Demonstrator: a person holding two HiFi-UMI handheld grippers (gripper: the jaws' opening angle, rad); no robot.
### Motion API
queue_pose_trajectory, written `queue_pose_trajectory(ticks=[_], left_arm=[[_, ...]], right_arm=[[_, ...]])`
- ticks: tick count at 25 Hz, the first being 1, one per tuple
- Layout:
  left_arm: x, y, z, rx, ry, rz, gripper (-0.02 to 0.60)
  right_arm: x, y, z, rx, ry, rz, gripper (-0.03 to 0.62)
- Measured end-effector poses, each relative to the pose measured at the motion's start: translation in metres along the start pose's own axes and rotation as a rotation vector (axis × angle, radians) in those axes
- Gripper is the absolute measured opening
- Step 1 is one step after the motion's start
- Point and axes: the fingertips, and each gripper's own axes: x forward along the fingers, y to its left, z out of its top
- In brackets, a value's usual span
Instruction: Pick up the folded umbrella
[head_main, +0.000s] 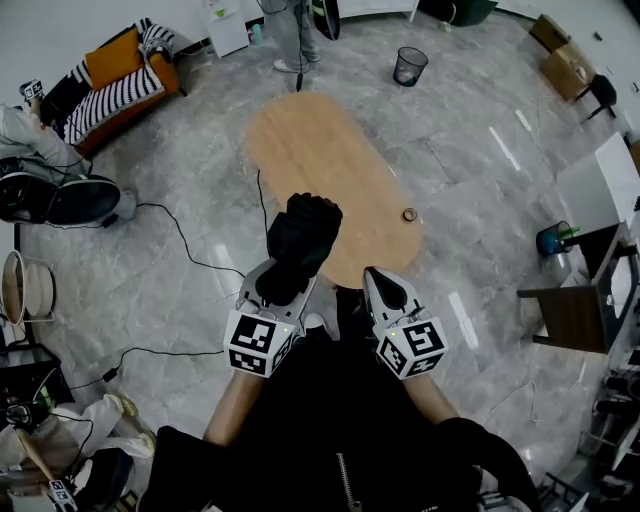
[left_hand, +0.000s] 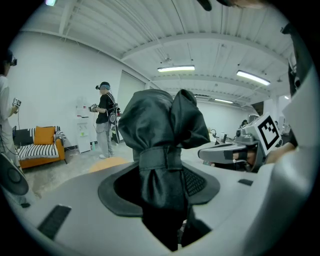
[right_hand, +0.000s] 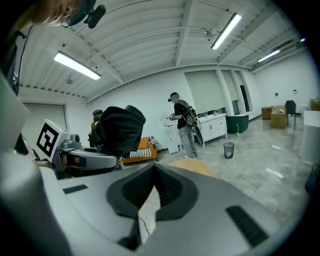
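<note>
The folded umbrella (head_main: 303, 240) is a black fabric bundle bound by a strap, held up in the air over the near end of the oval wooden table (head_main: 320, 150). My left gripper (head_main: 283, 287) is shut on it. In the left gripper view the umbrella (left_hand: 160, 145) stands upright between the pads and fills the middle, with the gripper (left_hand: 162, 187) clamped round its strapped waist. My right gripper (head_main: 386, 290) hovers beside it to the right, shut with nothing in it (right_hand: 152, 187). From the right gripper view the umbrella (right_hand: 120, 130) shows at the left.
A small round object (head_main: 409, 214) lies near the table's right edge. A person (head_main: 290, 35) stands beyond the table's far end, near a mesh bin (head_main: 410, 66). A striped sofa (head_main: 120, 75) is at the back left, cables (head_main: 180, 235) cross the floor, a dark desk (head_main: 575, 310) stands right.
</note>
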Motion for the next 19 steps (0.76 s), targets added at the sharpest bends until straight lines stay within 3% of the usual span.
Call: queue_pose_trajectory(ticks=[12, 19], left_arm=[[0.001, 0.012, -0.012, -0.036, 0.025, 0.005, 0.219], [0.027, -0.001, -0.002, -0.044, 0.055, 0.002, 0.219]], right_arm=[[0.005, 0.003, 0.002, 0.000, 0.009, 0.002, 0.009], [0.004, -0.023, 0.011, 0.020, 0.022, 0.017, 0.009]])
